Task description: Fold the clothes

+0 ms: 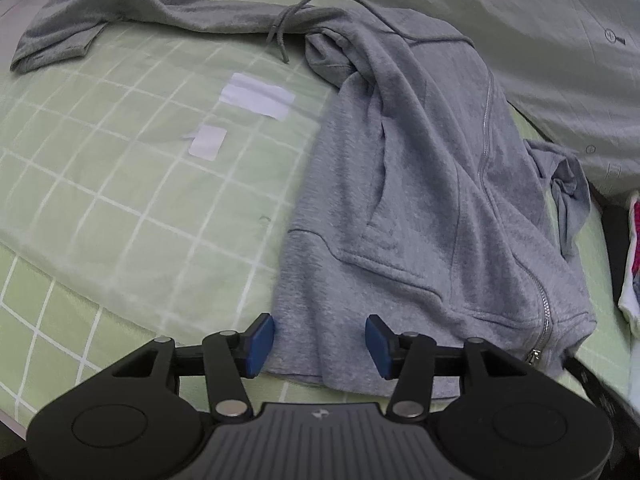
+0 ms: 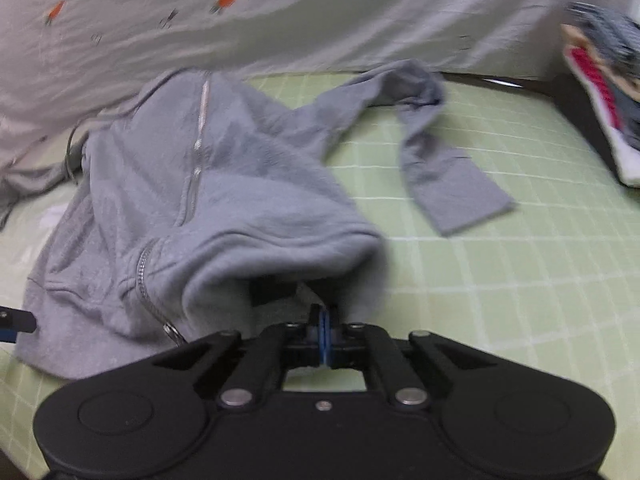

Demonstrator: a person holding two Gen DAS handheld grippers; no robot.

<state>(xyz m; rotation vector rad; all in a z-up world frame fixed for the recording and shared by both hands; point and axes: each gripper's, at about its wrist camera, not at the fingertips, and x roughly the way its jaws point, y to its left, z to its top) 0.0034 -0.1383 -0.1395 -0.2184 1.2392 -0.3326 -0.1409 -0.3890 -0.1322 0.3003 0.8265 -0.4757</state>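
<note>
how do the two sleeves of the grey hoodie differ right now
The left sleeve lies stretched out almost straight across the green checked sheet. The right sleeve is bent and twisted, its cuff doubling back toward the camera. Both are the same grey fleece and lie unfolded, away from the body.
</note>
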